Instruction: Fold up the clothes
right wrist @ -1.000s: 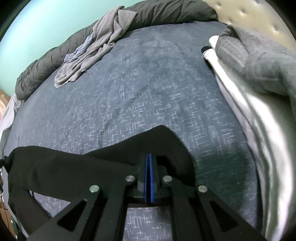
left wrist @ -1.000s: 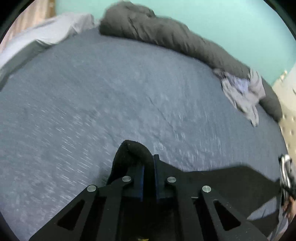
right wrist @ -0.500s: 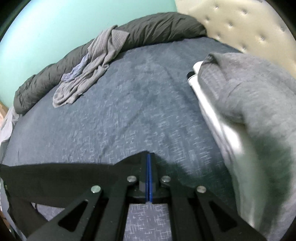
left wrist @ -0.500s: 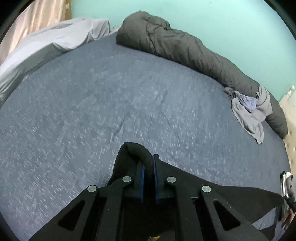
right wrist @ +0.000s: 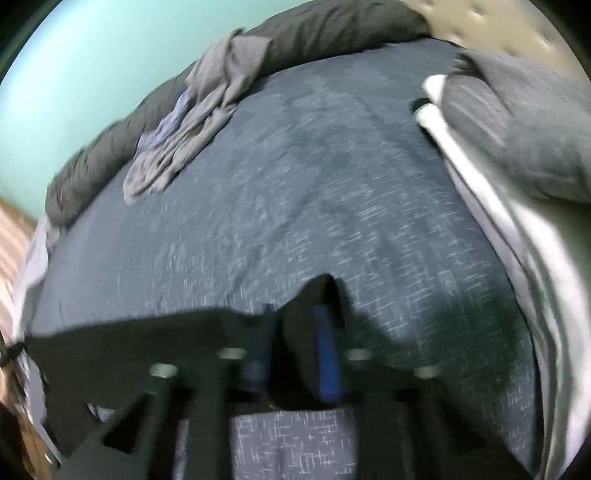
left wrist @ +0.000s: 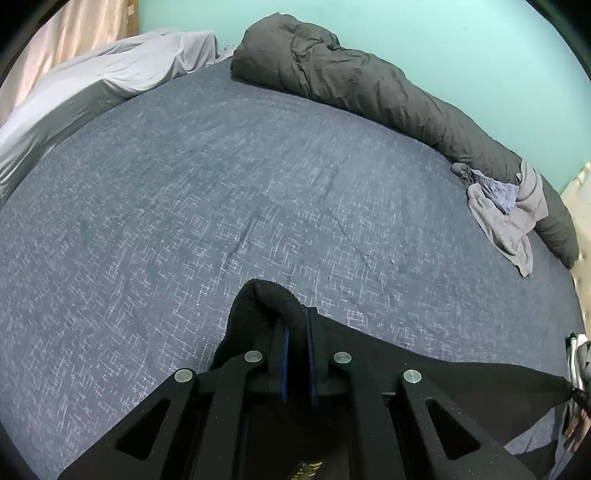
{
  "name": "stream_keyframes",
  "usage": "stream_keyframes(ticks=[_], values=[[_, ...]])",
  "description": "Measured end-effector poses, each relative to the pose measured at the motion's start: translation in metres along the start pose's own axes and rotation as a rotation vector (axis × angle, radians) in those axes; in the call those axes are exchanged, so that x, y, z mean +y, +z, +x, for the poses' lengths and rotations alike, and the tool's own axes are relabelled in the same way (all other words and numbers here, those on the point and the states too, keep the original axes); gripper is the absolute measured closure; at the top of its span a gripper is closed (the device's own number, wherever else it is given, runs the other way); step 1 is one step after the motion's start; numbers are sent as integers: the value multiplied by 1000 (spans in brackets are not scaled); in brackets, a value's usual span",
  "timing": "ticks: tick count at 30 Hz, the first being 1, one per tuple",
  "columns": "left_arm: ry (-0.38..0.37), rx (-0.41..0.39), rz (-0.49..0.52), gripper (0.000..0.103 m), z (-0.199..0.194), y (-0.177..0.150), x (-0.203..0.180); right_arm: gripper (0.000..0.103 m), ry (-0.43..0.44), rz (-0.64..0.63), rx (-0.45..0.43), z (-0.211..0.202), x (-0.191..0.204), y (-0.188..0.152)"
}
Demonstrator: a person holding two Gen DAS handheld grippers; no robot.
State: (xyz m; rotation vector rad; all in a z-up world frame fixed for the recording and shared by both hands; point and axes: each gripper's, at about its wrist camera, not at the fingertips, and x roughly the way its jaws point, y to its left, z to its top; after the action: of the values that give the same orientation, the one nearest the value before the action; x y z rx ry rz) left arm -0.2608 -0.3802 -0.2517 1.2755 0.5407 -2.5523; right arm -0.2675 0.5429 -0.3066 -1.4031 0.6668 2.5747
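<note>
A black garment (left wrist: 443, 387) is stretched between my two grippers over a blue-grey bed sheet (left wrist: 221, 203). My left gripper (left wrist: 295, 321) is shut on one thick rolled corner of it, which bulges up over the fingertips. In the blurred right wrist view, the jaws of my right gripper (right wrist: 297, 314) are opening. The other corner of the black garment (right wrist: 129, 343) still sits between them, with one blue pad (right wrist: 327, 354) showing bare. The cloth runs off to the left edge of that view.
A rolled dark grey duvet (left wrist: 369, 85) lies along the teal wall, with a crumpled grey clothes pile (left wrist: 506, 218) against it. A white sheet (left wrist: 92, 85) is at the far left. A folded grey garment (right wrist: 517, 122) on white cloth lies near the tufted headboard (right wrist: 498, 22).
The right gripper's jaws, pressed tight on the black cloth before, have parted, and its view has swung and blurred. The left gripper keeps the same grip on its corner.
</note>
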Motion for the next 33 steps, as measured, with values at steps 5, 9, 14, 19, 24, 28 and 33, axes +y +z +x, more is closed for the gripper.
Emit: stream_keyframes(ticks=[5, 9, 14, 19, 24, 28, 33], values=[[7, -34, -8, 95, -9, 8, 4, 97, 22, -25, -176, -41, 12, 17], [4, -52, -42, 95, -14, 15, 9, 98, -11, -38, -254, -71, 17, 45], [12, -24, -21, 95, -4, 18, 7, 98, -91, -59, -265, -77, 25, 77], [-1, 3, -7, 95, 10, 18, 5, 98, -180, -53, -167, -48, 28, 89], [2, 8, 28, 95, 19, 14, 4, 98, -182, -61, -134, -49, 21, 86], [15, 13, 14, 95, 30, 12, 6, 97, -193, -56, -128, -39, 21, 96], [48, 44, 33, 95, 51, 9, 8, 97, -211, -10, -95, 3, 31, 124]])
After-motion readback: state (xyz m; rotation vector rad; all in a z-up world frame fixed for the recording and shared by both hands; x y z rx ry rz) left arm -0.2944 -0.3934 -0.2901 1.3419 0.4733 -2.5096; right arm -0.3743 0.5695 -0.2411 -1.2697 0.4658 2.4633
